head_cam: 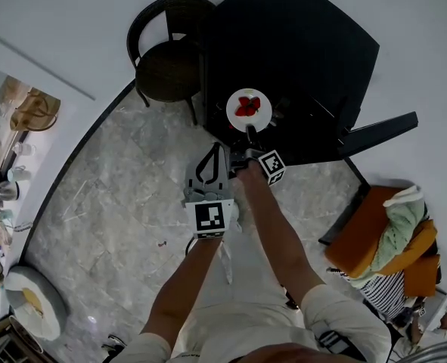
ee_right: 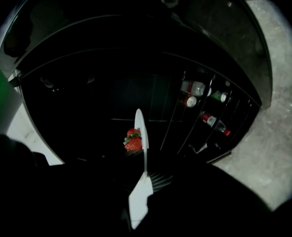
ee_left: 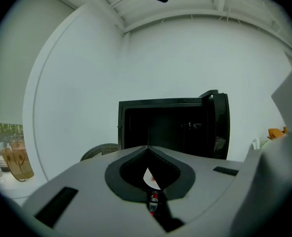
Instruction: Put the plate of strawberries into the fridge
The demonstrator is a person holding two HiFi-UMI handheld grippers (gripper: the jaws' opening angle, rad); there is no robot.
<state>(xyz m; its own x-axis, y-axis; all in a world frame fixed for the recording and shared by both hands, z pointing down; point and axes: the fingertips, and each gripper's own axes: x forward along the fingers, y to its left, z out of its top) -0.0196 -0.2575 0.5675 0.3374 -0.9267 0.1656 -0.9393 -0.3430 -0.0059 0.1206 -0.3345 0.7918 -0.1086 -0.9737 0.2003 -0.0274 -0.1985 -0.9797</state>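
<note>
Right gripper view: my right gripper (ee_right: 145,177) pinching rim of round white plate (ee_right: 140,125) w/ red strawberries (ee_right: 133,142). Plate juts fwd, open black fridge (ee_right: 86,93) cavity dead ahead. Left gripper (ee_left: 147,152) jaws pressed together, empty, farther back than right.

the right gripper (ee_right: 145,177) clamps the plate (ee_right: 140,125) edge-on, with strawberries (ee_right: 133,142) on its left face. beyond it is the dark fridge (ee_right: 86,88), with bottles (ee_right: 195,89) in its door rack (ee_right: 220,117) at right.

The strawberries (head_cam: 247,107) are red, the plate (head_cam: 260,122) white, the fridge (head_cam: 299,51) black
</note>
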